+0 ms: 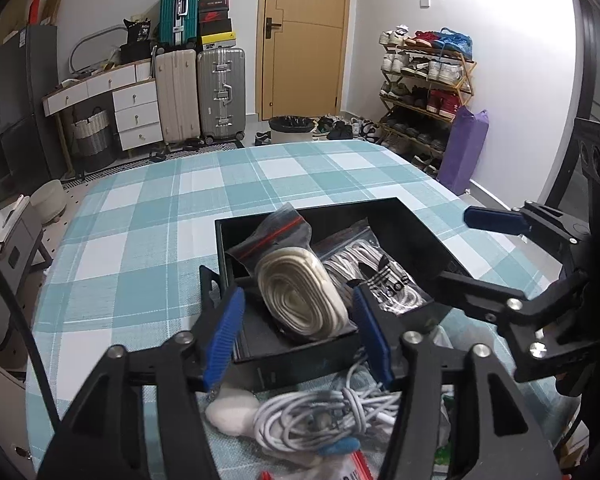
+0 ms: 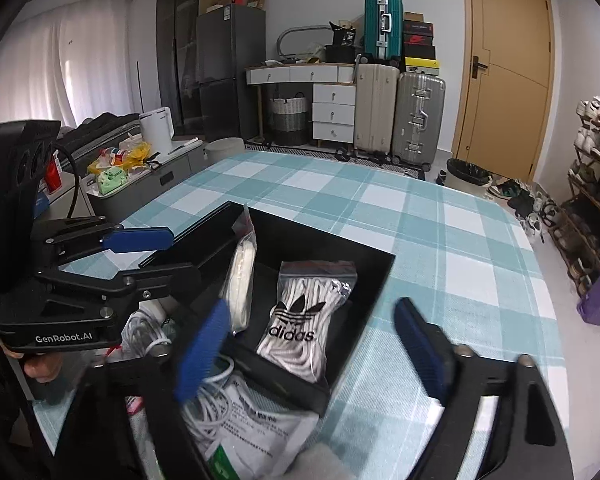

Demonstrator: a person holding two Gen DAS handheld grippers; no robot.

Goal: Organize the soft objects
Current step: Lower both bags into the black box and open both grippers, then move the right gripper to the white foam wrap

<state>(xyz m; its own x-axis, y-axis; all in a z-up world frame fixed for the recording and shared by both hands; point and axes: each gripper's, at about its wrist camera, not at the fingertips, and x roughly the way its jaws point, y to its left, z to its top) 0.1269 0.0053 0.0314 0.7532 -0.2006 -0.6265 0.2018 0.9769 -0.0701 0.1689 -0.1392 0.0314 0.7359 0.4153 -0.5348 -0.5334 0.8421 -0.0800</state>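
Left wrist view: the left tool [image 1: 298,332] is spread wide, empty, over a black box [image 1: 412,224] on the checked desk [image 1: 148,216]; a bagged sock roll [image 1: 300,296] leans inside.
Right wrist view: the right tool [image 2: 312,352] is spread wide, empty, above the adidas bag [image 2: 308,320] lying flat in the box.

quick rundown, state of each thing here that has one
left tongs: open, holding nothing
right tongs: open, holding nothing
black box: open, no lid on it
bag with rolled strap: in the box, leaning upright
adidas bag: zipped shut, lying flat in the box
white cable: coiled, outside the box
door: closed
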